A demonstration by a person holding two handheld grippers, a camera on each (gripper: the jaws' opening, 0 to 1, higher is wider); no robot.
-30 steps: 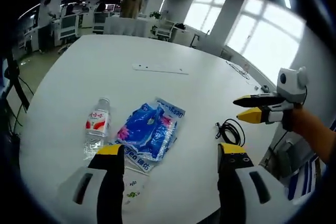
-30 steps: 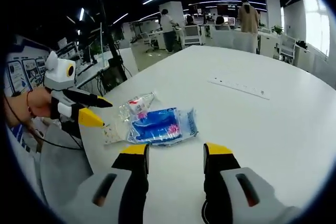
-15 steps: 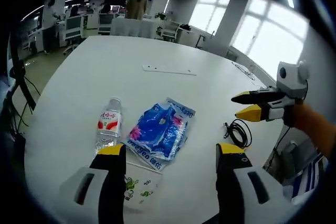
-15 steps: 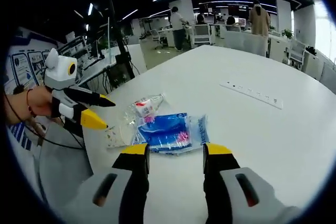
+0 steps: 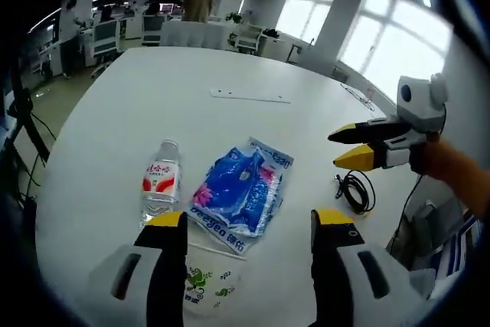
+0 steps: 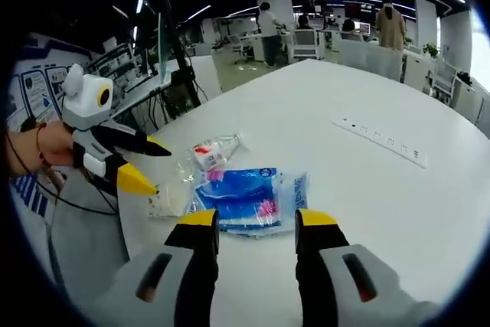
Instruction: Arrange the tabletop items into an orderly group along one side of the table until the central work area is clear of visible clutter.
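The water bottle (image 5: pixel 159 184) lying on the white table (image 5: pixel 153 97) carries a red and white label with white characters, too small to read. The blue plastic package (image 5: pixel 239 193) beside it shows a white band along its near edge with dark blue print; the characters there cannot be made out with certainty. A small clear wrapper (image 5: pixel 207 281) near the table edge bears a green printed figure, with no legible words. In the right gripper view, wall posters (image 6: pixel 34 86) show blue headings, unreadable at this size.
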